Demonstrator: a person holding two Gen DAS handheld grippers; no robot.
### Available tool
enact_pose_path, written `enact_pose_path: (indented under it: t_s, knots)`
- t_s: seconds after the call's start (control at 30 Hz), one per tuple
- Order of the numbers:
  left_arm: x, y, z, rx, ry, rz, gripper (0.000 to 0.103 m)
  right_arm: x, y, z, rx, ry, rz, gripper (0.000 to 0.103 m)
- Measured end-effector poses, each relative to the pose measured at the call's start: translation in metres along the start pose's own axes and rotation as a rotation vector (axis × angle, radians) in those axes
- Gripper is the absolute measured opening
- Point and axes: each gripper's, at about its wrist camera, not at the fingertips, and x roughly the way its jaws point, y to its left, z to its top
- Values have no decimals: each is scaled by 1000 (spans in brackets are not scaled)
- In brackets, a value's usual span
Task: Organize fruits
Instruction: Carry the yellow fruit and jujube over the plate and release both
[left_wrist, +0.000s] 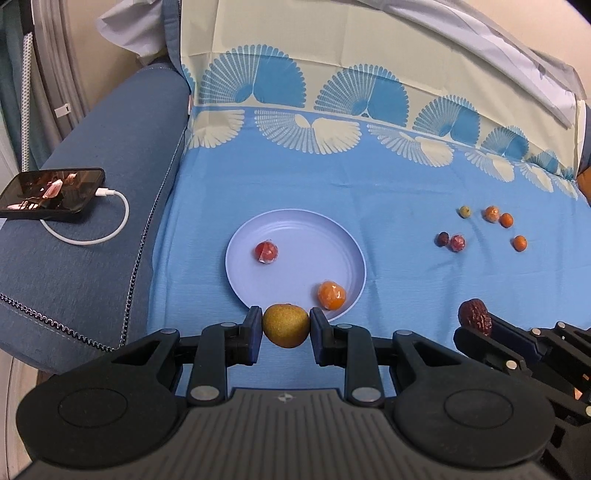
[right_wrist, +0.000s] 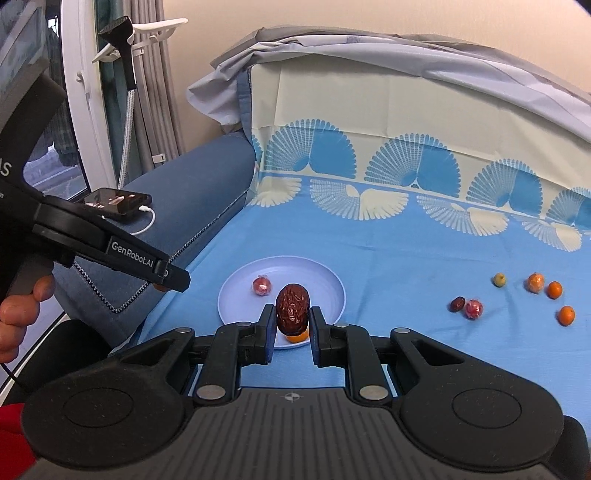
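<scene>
My left gripper (left_wrist: 286, 325) is shut on a yellow-green round fruit (left_wrist: 286, 325), held just before the near rim of the pale blue plate (left_wrist: 295, 229). The plate holds a wrapped red fruit (left_wrist: 266, 252) and a wrapped orange fruit (left_wrist: 331, 294). My right gripper (right_wrist: 292, 321) is shut on a wrinkled dark red date (right_wrist: 292, 308), above the plate's (right_wrist: 317, 280) near edge. The date also shows in the left wrist view (left_wrist: 475, 316). Several loose fruits lie on the cloth at the right: a green one (right_wrist: 499, 280), oranges (right_wrist: 554, 290), a wrapped red one (right_wrist: 474, 308), a dark date (right_wrist: 457, 304).
A blue patterned cloth (left_wrist: 369, 206) covers the sofa seat and back. A phone (left_wrist: 51, 194) on a white charging cable lies on the blue armrest at the left. The left gripper's body (right_wrist: 110, 247) shows at the left of the right wrist view. A window and curtains stand behind.
</scene>
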Motion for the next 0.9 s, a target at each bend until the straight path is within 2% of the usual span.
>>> enact_pose_path:
  t_s: [0.9]
  knots:
    - [8,8,-1,-32,11,11,30,15,0,-3,11,34,4,20]
